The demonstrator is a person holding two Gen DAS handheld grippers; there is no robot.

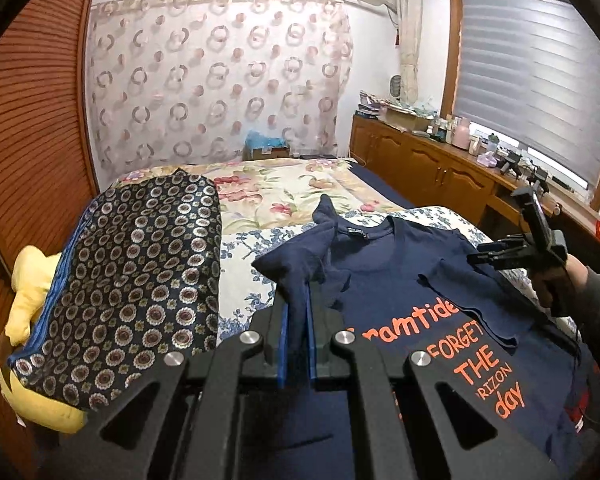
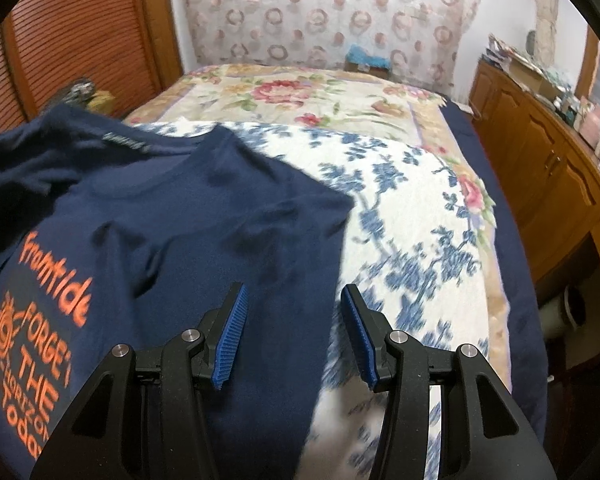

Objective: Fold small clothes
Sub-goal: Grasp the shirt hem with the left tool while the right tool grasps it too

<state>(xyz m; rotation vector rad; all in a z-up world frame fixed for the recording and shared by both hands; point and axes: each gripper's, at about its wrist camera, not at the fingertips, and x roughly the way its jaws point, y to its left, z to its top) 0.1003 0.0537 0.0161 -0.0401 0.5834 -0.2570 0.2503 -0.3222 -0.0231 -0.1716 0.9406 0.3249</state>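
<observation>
We see navy T-shirt [image 2: 204, 220], orange lettering, spread on bed [image 2: 420, 208] near its foot edge | left hand-held gripper [image 1: 296, 320] pinches bunched sleeve | right hand-held gripper [image 2: 294, 332] wide over shirt's edge

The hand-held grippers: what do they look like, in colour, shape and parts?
Each hand-held gripper, left and right, is matte black with angular linkage arms joined by round silver bolts. The fingers carry blue ribbed pads. Seen from the left wrist view, the right unit has a black handle, gripped by a hand in a dark grey sleeve.
</observation>
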